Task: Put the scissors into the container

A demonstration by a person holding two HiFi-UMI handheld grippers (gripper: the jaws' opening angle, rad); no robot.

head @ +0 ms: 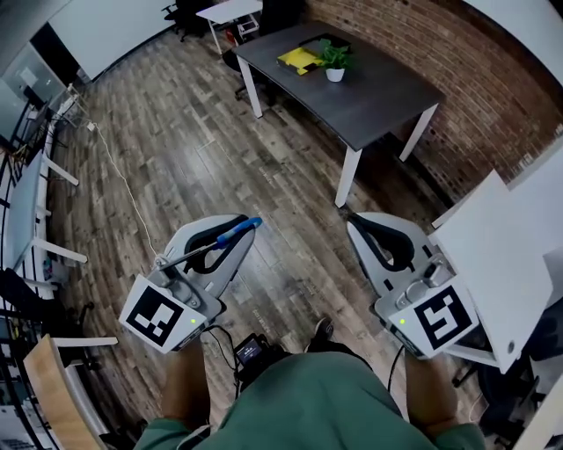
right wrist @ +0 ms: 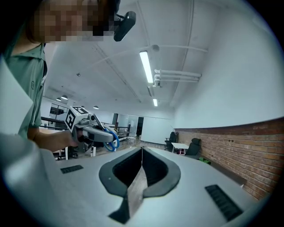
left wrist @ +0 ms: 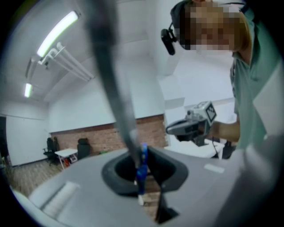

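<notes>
In the head view both grippers hang over a wooden floor. My left gripper (head: 247, 229) is shut on the scissors (head: 235, 233). Their blue handle sits at the jaw tips and the grey blades run back toward the marker cube. In the left gripper view the blue handle (left wrist: 142, 165) is pinched between the jaws, and the grey blade (left wrist: 116, 88) rises across the picture. My right gripper (head: 353, 221) is shut with nothing in it, and its jaws meet at the tip (right wrist: 142, 149) in the right gripper view. That view also shows the left gripper (right wrist: 91, 131) with the blue scissors handles (right wrist: 114, 139). No container shows.
A dark table (head: 378, 97) ahead carries a potted plant (head: 334, 61) and a yellow item (head: 299, 59). A white tabletop (head: 493, 255) lies close on the right beside a brick wall (head: 493, 79). Desks and a floor cable (head: 119, 180) are on the left. A white desk (head: 230, 10) stands far back.
</notes>
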